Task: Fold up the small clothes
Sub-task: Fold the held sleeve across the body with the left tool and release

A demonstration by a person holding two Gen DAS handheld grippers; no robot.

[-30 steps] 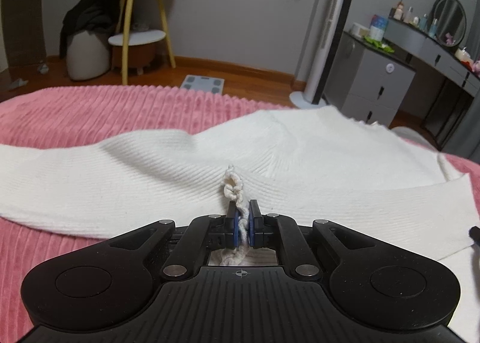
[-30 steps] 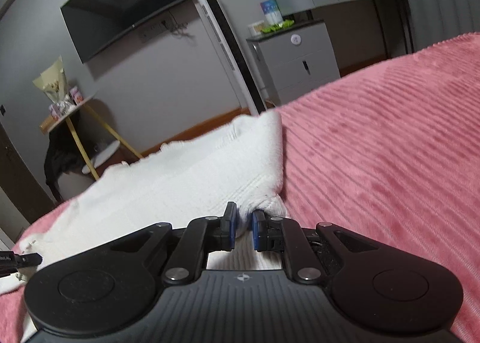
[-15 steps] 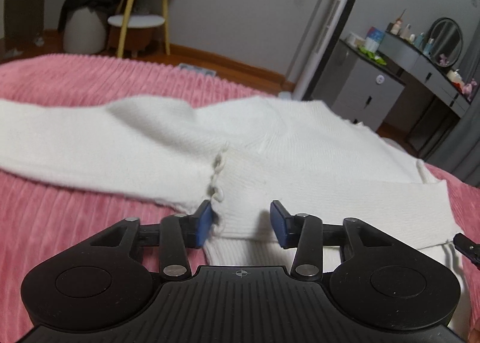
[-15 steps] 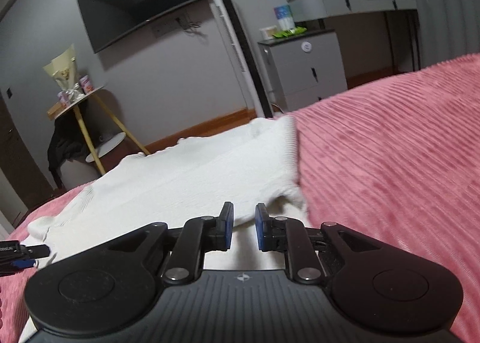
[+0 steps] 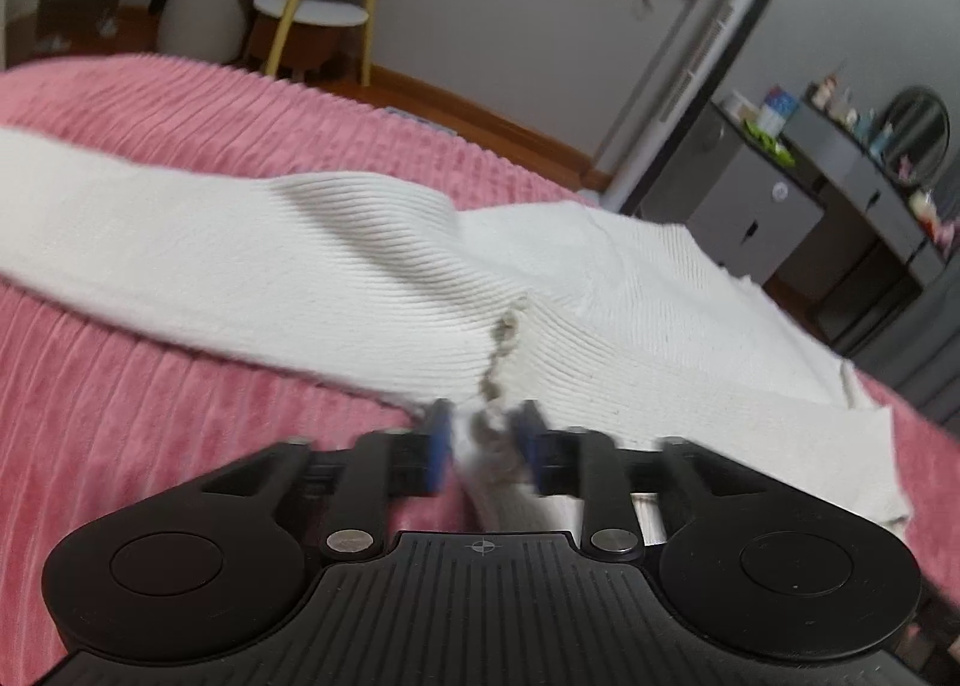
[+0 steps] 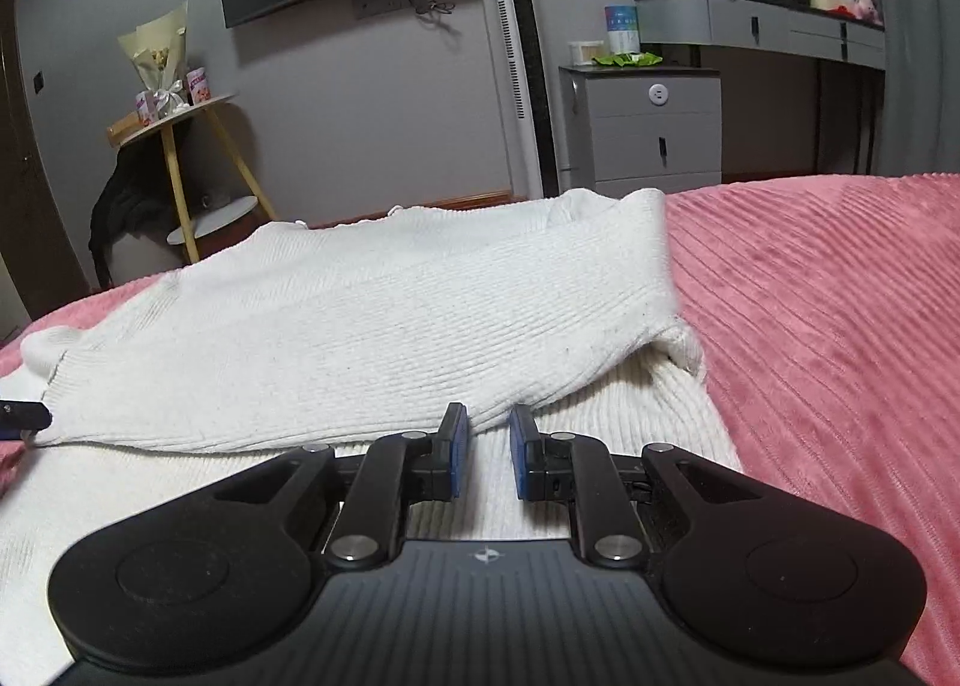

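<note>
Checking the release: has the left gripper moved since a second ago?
Yes. The left gripper, jaws opening, has backed toward the sweater's hem; the yellow-legged table sits higher in view.

1. Left wrist view: my left gripper (image 5: 483, 440) is smeared by motion; jaws opening, cuff edge between them, contact unreadable.
2. White sweater (image 5: 336, 266): its left sleeve runs off the frame's left edge.
3. Right wrist view: small items on the dresser (image 6: 762, 20) are too small to identify.
4. Sweater hem is hidden under my right gripper (image 6: 487, 434).
</note>
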